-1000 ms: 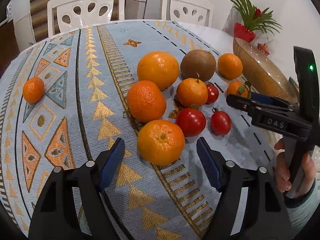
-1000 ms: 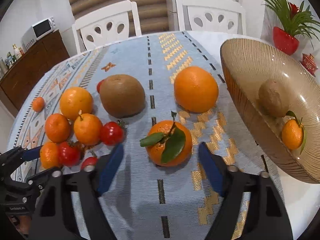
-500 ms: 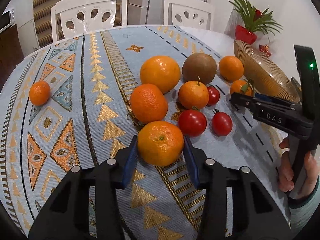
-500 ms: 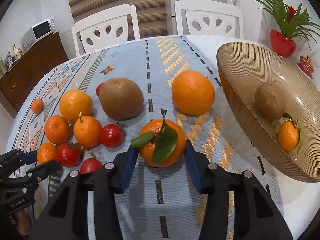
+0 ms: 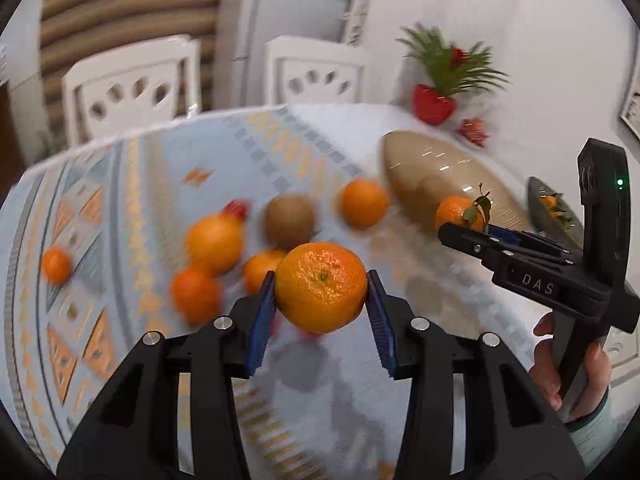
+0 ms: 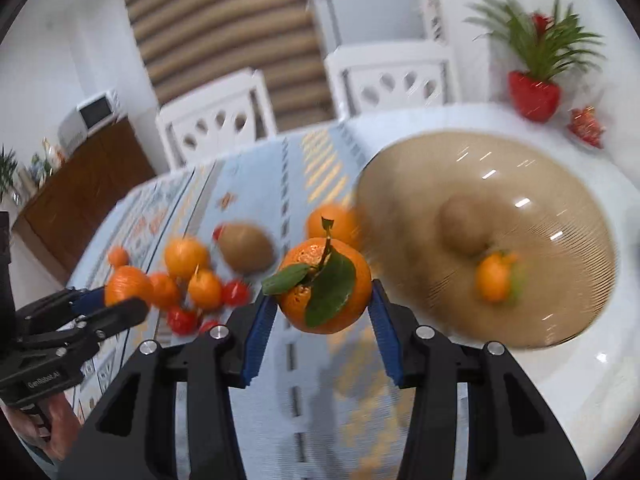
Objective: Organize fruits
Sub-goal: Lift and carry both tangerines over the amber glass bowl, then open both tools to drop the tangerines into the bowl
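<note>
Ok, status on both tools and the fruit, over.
Left tool shut on plain mandarin, lifted. Right tool shut on leafy mandarin, lifted beside bowl. Nothing in the way.

Two white chairs [image 6: 218,118] stand at the far edge of the surface [image 6: 520,380], which wears a pale blue patterned cloth [image 6: 256,200]; a red pot with a green plant [image 6: 534,96] sits far right, a small red ornament [image 6: 586,132] just beside it; a striped blind [image 6: 224,28] hangs behind; far left, a microwave [image 6: 90,116] rests on a wooden cabinet [image 6: 84,188].
</note>
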`<action>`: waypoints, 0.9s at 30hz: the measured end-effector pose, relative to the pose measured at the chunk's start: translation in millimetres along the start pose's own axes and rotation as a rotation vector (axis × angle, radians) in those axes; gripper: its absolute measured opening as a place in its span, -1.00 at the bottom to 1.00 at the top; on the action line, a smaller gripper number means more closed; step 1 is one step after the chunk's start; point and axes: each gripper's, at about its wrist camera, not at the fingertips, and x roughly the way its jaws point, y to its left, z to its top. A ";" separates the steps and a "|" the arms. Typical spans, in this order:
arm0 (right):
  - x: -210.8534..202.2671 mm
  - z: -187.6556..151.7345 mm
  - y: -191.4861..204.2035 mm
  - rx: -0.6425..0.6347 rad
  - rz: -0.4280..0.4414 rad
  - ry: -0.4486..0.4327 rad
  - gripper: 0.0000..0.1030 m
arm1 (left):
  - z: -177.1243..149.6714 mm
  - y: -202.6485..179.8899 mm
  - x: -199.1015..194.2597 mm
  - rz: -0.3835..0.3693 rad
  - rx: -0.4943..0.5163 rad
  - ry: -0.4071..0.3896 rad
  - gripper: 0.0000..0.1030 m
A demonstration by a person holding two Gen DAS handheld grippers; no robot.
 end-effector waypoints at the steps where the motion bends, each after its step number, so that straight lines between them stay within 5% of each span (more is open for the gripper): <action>1: -6.6 5.1 -9.4 0.015 -0.007 -0.017 -0.10 | 10.3 -13.0 4.8 -0.018 0.020 -0.007 -0.16; 6: -29.2 33.0 -77.8 0.139 -0.125 -0.075 -0.10 | 47.8 -57.8 39.0 -0.079 0.036 -0.021 -0.15; 12: -21.4 38.6 -151.5 0.345 -0.181 -0.018 -0.10 | 72.3 -94.5 87.9 -0.171 0.008 -0.003 -0.15; 24: 3.1 29.0 -168.3 0.403 -0.215 0.053 -0.09 | 72.7 -130.3 135.5 -0.175 0.052 0.069 -0.14; 26: 6.2 28.5 -170.5 0.406 -0.221 0.059 -0.03 | 73.9 -125.2 135.7 -0.177 0.028 0.061 0.20; 27: 6.1 28.1 -171.9 0.410 -0.221 0.059 0.03 | 74.4 -121.0 135.5 -0.159 0.007 0.052 0.61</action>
